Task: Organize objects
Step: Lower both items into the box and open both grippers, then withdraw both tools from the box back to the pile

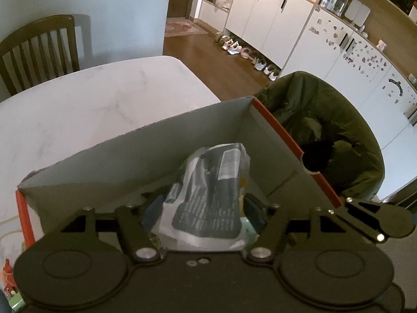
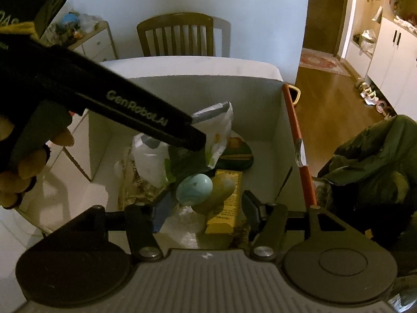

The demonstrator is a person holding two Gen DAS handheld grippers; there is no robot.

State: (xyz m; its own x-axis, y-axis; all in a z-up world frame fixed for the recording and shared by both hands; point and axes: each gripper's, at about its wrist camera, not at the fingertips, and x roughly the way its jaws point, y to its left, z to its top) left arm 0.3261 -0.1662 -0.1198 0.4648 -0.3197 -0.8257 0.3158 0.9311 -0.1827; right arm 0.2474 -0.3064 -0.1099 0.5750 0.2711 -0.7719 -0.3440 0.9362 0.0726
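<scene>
A grey cardboard box (image 1: pixel 130 156) with red outer edges stands open on the white marble table (image 1: pixel 91 104). In the left wrist view a crumpled white packet (image 1: pixel 208 195) with dark print lies inside it. My left gripper (image 1: pixel 202 203) is open, with one finger on each side of the packet and not pressing. The right wrist view shows the box (image 2: pixel 260 99) holding the white packet (image 2: pixel 219 127), a pale blue egg shape (image 2: pixel 194 189), a yellow-green one (image 2: pixel 221 190) and a yellow carton (image 2: pixel 229 208). My right gripper (image 2: pixel 206 208) hangs open above these. The left gripper (image 2: pixel 195 140), in a gloved hand, reaches in from the left.
A wooden chair (image 2: pixel 177 34) stands at the table's far side. A dark green jacket (image 1: pixel 325 125) is draped over a seat right of the box. White cabinets (image 1: pixel 273 13) and a row of shoes (image 1: pixel 245 52) line the wooden floor beyond.
</scene>
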